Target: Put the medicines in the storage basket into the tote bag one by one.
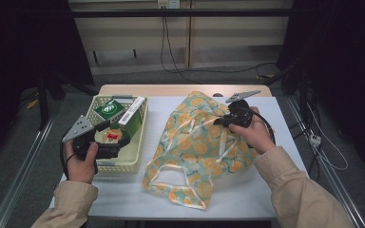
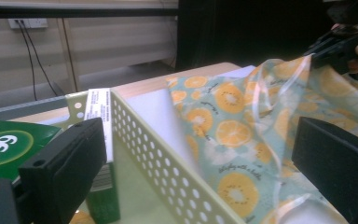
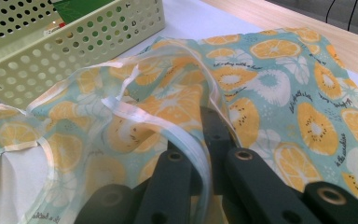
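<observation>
Right gripper view: fingers [image 3: 200, 154] of right gripper [image 1: 224, 119] closing tight on rim of orange-print bag [image 1: 202, 142], pale trim strip pinched between them, fabric lifting into a low tent over the mouth. Holding that edge up near the bag's far end, above the white surface [image 1: 247, 190].

Left gripper view: fingers [image 2: 65, 168] of left gripper [image 1: 119, 142] standing wide apart, nothing between them. Hovering over the near end of the perforated basket [image 1: 140, 137], just left of the bag. Pointing across the basket wall toward the bag.

Inside the basket: green box [image 1: 109, 110] lying flat, a white-sided carton [image 1: 132, 116] beside it, a small round item [image 1: 114, 137] just under the left fingers, partly hidden.

Judging step in hand: picking an item from the basket while keeping the bag mouth open for loading.

Notes for doing it well:
- Keeping right grip firm on the trim and raised, so the mouth is staying open and facing the basket.
- Lowering left fingers squarely over one item, avoiding the basket wall.
- Closing across a narrow dimension of the item; the green box looking too broad flat-on.
- Lifting clear of the rim before crossing to the bag.
- Watching the thin fabric: likely slipping or sagging under loose tension.
</observation>
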